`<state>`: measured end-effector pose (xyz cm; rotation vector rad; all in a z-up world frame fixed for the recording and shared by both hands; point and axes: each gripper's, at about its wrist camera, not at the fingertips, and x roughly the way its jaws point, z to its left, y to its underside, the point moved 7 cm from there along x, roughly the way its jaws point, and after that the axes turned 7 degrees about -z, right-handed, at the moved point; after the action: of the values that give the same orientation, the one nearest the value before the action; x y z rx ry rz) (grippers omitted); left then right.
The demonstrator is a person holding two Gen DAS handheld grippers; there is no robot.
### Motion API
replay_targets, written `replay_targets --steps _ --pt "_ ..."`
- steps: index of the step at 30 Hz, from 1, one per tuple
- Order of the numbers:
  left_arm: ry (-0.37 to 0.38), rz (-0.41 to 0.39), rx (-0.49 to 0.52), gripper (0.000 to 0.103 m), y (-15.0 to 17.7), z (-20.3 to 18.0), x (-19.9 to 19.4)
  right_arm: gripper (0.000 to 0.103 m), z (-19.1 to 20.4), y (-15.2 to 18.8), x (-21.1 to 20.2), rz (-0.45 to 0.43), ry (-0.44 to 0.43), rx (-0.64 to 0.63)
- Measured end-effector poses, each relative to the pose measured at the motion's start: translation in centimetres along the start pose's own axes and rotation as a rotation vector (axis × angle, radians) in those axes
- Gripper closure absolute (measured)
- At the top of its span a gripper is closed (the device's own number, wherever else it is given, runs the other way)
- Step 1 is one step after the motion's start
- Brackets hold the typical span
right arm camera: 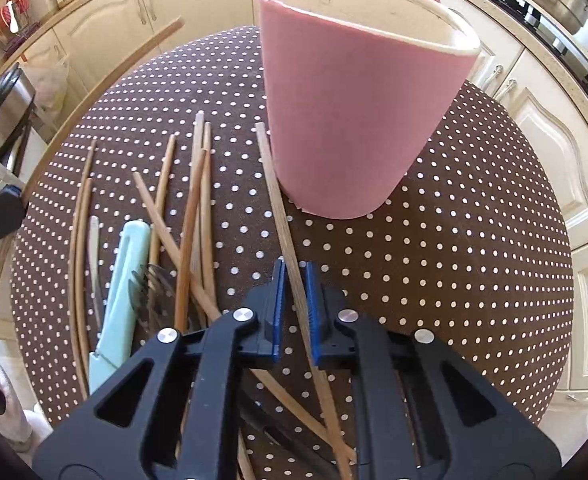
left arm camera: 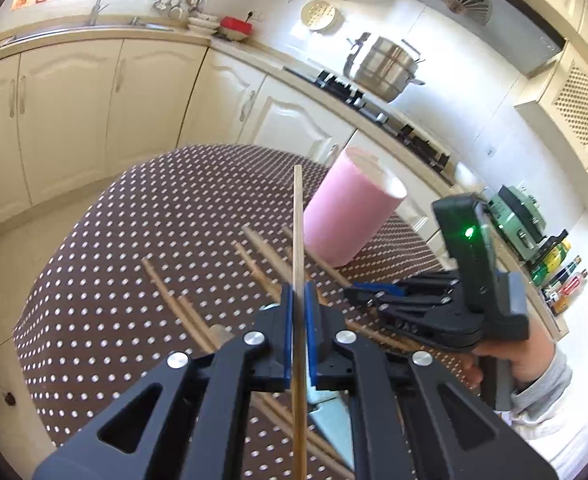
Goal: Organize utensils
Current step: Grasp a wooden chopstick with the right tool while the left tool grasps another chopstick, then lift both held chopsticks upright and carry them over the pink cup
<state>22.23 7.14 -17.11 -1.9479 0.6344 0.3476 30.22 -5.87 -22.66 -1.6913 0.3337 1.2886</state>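
Observation:
A pink utensil holder (left arm camera: 350,216) (right arm camera: 358,112) stands upright on the brown polka-dot table (left arm camera: 134,240) (right arm camera: 474,240). My left gripper (left arm camera: 300,292) is shut on a wooden chopstick (left arm camera: 298,232), held above the table and pointing up beside the holder. My right gripper (right arm camera: 294,272) (left arm camera: 354,292) is low over the table, its jaws a little apart around another chopstick (right arm camera: 278,200) that lies against the holder's base. Several loose chopsticks (right arm camera: 194,208) (left arm camera: 174,300), a light-blue handled utensil (right arm camera: 122,280) and a metal spoon (right arm camera: 154,288) lie left of it.
Cream kitchen cabinets (left arm camera: 74,112) and a counter surround the table. A steel pot (left arm camera: 386,68) sits on the stove (left arm camera: 374,100). Bottles (left arm camera: 562,276) stand at the far right. A sink (left arm camera: 74,28) is at the back left.

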Motion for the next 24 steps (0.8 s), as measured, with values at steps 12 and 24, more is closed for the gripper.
replay_targets --steps 12,24 --pt "0.198 -0.224 0.032 0.097 -1.5 -4.3 -2.0 0.096 1.0 1.3 -6.6 -0.223 -0.068 0.041" --pt "0.194 -0.227 0.128 0.097 -1.6 -6.3 -0.8 0.097 -0.3 1.8 -10.3 -0.330 -0.103 0.143"
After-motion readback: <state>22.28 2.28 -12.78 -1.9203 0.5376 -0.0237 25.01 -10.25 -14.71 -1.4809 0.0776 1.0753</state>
